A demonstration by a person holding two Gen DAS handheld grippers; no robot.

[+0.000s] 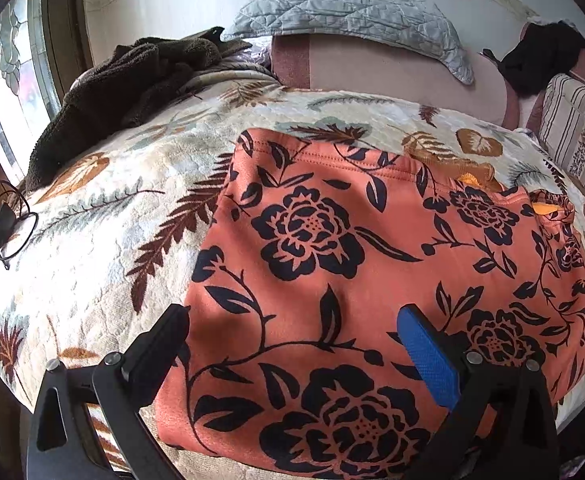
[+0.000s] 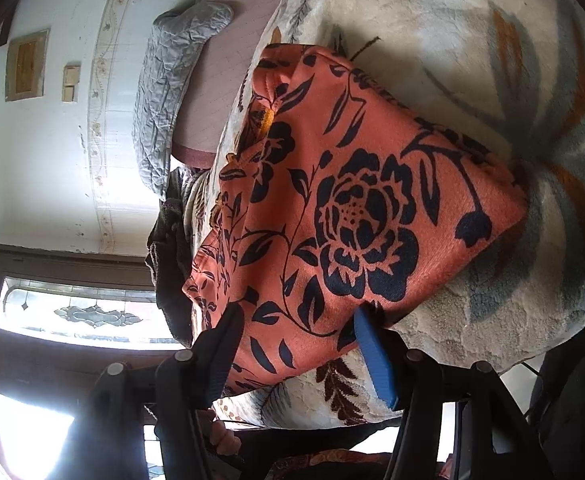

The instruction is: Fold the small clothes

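Your orange flowered garment (image 1: 372,264) lies flat on the leaf-patterned bed blanket (image 1: 104,216), filling 12 o'clock. Your left tool (image 1: 294,330) hangs open above it, gripping nothing. Your right tool (image 2: 298,330) stands half open astride its near edge.

garment's (image 1: 332,280) near edge behind jaws

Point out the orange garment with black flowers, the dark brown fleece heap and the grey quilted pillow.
Orange garment with black flowers (image 1: 312,232): left wrist view, large flower.
Dark brown fleece heap (image 1: 132,76): left wrist view, middle.
Grey quilted pillow (image 1: 344,12): left wrist view, centre.
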